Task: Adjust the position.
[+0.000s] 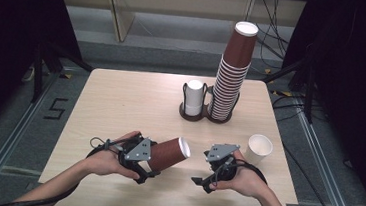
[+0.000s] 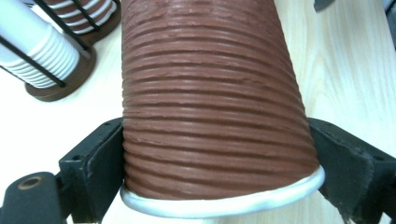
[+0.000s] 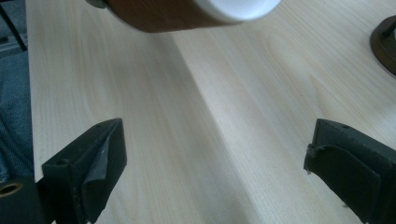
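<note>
Left gripper [image 1: 151,173] fingers clamped low on brown ribbed paper cup [image 1: 169,153], tipped sideways. Cup light, thin, squashes easily; squeeze gently. Right gripper [image 1: 199,181] fingers apart, empty.

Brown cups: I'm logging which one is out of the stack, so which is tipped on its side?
The brown cup clamped in the left gripper, rim pointing right; the others sit nested in the tall stack.

The left gripper [image 1: 151,173] holds a brown cup [image 1: 169,153] tipped toward two o'clock above the table [image 1: 121,102]. The right gripper [image 1: 204,177], seemingly empty, rests at five o'clock. A white cup [image 1: 259,149] stands at three o'clock beside it.
</note>
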Demonstrator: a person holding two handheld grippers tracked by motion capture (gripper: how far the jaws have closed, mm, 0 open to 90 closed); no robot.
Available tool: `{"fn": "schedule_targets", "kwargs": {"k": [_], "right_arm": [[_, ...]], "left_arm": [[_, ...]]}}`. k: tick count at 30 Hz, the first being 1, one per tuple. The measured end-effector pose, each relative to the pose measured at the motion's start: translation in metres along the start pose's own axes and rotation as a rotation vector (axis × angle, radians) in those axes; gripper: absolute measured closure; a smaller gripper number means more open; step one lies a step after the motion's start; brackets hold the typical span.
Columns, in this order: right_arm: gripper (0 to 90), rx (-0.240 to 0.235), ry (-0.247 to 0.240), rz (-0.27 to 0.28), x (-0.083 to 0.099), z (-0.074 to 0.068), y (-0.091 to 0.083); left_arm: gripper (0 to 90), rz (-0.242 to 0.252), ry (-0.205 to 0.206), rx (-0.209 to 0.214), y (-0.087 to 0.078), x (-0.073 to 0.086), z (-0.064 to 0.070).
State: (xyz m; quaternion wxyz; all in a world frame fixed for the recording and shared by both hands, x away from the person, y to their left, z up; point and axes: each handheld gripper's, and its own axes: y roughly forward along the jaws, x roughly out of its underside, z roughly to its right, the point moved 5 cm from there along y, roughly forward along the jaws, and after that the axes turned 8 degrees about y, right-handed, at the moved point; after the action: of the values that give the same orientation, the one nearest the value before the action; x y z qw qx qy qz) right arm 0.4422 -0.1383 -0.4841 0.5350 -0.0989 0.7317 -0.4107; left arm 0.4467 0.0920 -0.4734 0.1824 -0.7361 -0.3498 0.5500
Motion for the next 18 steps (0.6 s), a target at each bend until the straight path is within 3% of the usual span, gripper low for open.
{"fn": "schedule_targets", "kwargs": {"k": [1,3,4,5,6,7,8,10,11,18], "right_arm": [[5.1,-0.008,-0.021,0.002,-0.001,0.0,0.001],[5.1,-0.011,-0.024,-0.011,0.0,-0.002,0.001],[5.2,-0.003,-0.056,-0.008,-0.002,0.0,0.001],[5.2,-0.01,-0.031,-0.013,-0.001,-0.002,0.001],[5.3,-0.019,-0.053,-0.015,-0.002,-0.003,0.002],[5.3,-0.019,-0.053,-0.015,-0.002,-0.003,0.002],[5.6,-0.014,-0.081,-0.008,-0.005,-0.002,0.001],[5.6,-0.025,-0.062,-0.016,-0.006,-0.005,0.001],[5.7,-0.022,-0.096,-0.009,-0.008,-0.004,0.001],[5.7,-0.056,-0.13,-0.021,-0.018,-0.009,0.001]], "left_arm": [[10.9,-0.015,0.019,0.008,0.0,0.0,0.0],[11.0,-0.017,0.017,0.012,0.0,-0.001,0.001],[11.0,-0.029,0.03,0.025,0.001,-0.002,0.001],[11.0,-0.029,0.03,0.025,0.001,-0.002,0.001],[11.1,-0.058,0.066,0.048,0.0,-0.004,0.0],[11.1,-0.058,0.066,0.048,0.0,-0.004,0.0],[11.2,-0.088,0.089,0.077,-0.001,-0.005,0.0],[11.2,-0.101,0.102,0.091,0.0,-0.007,0.001],[11.3,-0.107,0.113,0.09,0.002,-0.008,0.001],[11.3,-0.13,0.135,0.128,0.008,-0.014,0.005]]}}
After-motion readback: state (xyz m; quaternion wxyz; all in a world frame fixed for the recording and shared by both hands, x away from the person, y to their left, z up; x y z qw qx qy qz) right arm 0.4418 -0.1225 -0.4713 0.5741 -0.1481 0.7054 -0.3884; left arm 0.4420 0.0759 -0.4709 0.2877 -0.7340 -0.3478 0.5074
